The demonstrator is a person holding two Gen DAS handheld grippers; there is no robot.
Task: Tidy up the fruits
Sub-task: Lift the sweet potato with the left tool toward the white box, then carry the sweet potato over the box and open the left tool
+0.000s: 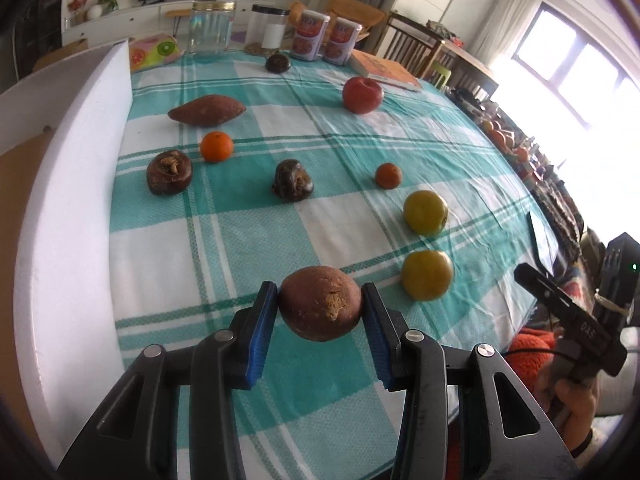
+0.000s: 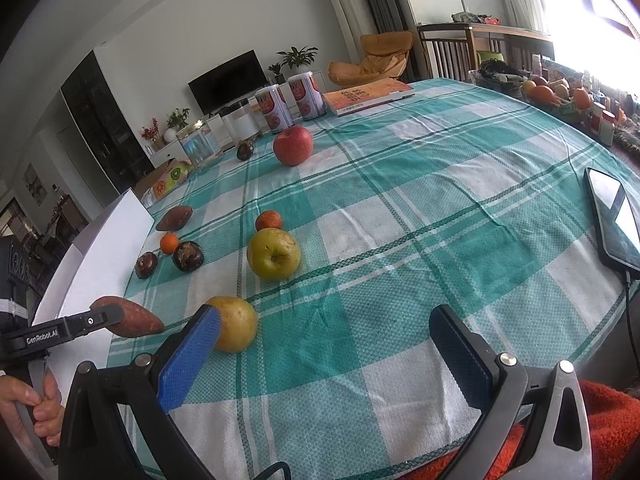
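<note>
Left hand-held gripper [image 1: 320, 312] clamped on a sweet potato [image 1: 320, 308], lifted over the table [image 1: 360, 140]. Right hand-held gripper [image 2: 324, 340] spread, holding nothing. On the table: 2 yellow-green apples [image 1: 425, 213], 1 red apple [image 1: 362, 95], 2 oranges [image 1: 216, 146].

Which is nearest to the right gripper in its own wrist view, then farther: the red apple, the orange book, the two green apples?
1. Green apple, beside the left finger of the right gripper.
2. Second green apple, mid-table.
3. Red apple, farther back.
4. Orange book, far edge.

teal-white plaid tablecloth [image 1: 248, 248]; red apple [image 1: 362, 95]; two yellow-green apples [image 1: 425, 213]; blue gripper pads [image 1: 262, 334]; orange tangerine [image 1: 216, 147].
</note>
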